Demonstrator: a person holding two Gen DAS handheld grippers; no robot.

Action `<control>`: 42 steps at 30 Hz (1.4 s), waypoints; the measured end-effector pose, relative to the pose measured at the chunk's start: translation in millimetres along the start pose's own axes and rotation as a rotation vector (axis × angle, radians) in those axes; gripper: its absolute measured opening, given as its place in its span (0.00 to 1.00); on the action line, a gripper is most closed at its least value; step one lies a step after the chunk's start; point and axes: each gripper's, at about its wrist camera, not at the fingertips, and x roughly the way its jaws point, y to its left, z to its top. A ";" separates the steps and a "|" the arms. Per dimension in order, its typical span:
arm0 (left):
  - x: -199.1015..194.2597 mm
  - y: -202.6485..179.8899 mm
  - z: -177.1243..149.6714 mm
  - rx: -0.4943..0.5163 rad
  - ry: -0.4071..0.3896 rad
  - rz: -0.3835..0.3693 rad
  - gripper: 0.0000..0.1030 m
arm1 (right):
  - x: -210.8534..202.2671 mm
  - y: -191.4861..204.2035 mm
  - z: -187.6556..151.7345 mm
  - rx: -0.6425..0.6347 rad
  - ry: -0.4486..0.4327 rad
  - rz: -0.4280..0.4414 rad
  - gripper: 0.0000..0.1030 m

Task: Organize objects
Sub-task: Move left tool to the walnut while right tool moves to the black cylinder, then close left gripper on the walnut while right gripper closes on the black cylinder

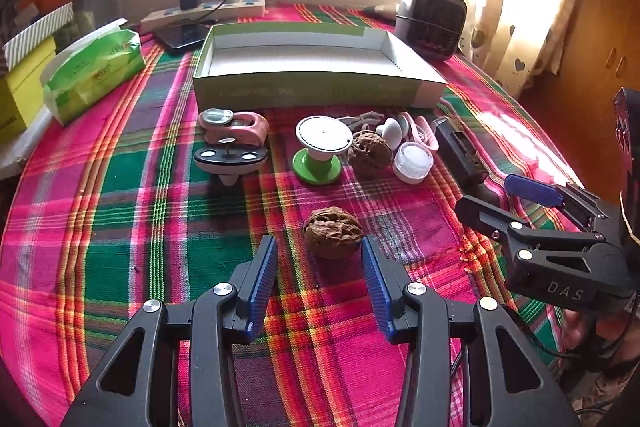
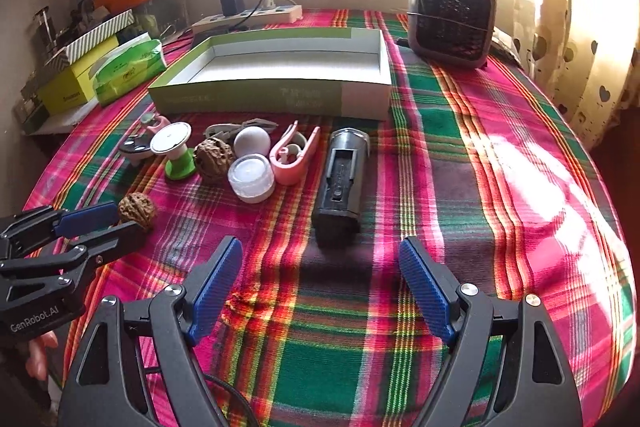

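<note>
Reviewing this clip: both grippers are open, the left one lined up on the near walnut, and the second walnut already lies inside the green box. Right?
Not quite. The green box holds nothing; the second walnut lies on the cloth before it, as the left wrist view shows. The rest stands.

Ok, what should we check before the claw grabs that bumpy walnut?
1. Left gripper open: ok.
2. Near walnut lined up with the gap between its fingers: ok.
3. Walnut sits apart from the other walnut: ok.
4. Box looks empty, room inside: ok.
5. Right gripper open, off to the side: ok.
6. Fingers low enough to close around the walnut: cannot tell.
</note>
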 end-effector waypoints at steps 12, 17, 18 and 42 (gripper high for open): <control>4.9 -0.7 6.8 0.012 0.006 0.046 0.40 | 20.8 -14.8 17.0 0.036 0.031 -0.041 0.75; 6.1 1.5 8.5 0.007 0.005 0.052 0.40 | 26.0 -17.2 23.6 0.032 0.034 -0.056 0.72; 6.0 1.6 8.7 0.009 0.005 0.054 0.40 | 26.9 -17.6 24.6 0.032 0.034 -0.057 0.71; 7.3 7.6 13.4 -0.018 0.025 0.075 0.27 | 28.8 -7.7 30.1 -0.016 0.027 -0.060 0.28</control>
